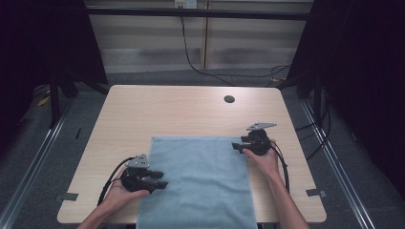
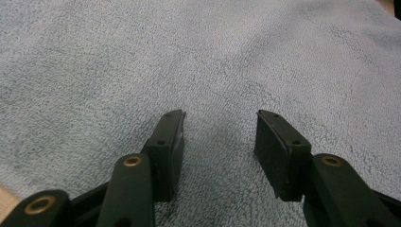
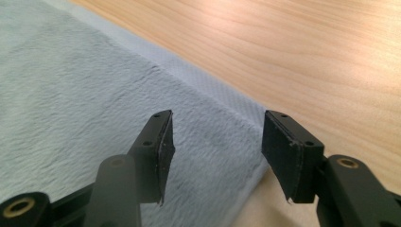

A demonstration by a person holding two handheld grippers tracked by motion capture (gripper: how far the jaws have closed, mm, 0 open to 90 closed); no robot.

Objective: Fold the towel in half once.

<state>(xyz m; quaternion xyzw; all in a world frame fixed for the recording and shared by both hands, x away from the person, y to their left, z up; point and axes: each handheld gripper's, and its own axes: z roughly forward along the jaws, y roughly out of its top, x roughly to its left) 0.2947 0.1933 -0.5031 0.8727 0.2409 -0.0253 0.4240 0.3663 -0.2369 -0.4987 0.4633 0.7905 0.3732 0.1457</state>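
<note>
Both claws are standing spread, with nothing between their jaws. On the person's left, the left gripper [image 1: 160, 180] is reaching in over the near left edge of the blue towel [image 1: 200, 181], its jaws lying over the cloth; in the left gripper view the left gripper [image 2: 220, 137] is looking down on terry pile with a clear gap between its 2 pads. At the far right corner of the towel, the right gripper [image 1: 237, 147] is pointing inward, and in the right gripper view the right gripper [image 3: 217, 142] is straddling the towel's edge, 1 jaw over the towel [image 3: 85, 118] and 1 over bare wood. I cannot tell whether either is touching the cloth.

The towel is lying flat on the near middle of the table [image 1: 181, 109], its near end hanging over the front edge. A dark round hole [image 1: 229, 99] is sitting in the tabletop, well beyond the towel.
</note>
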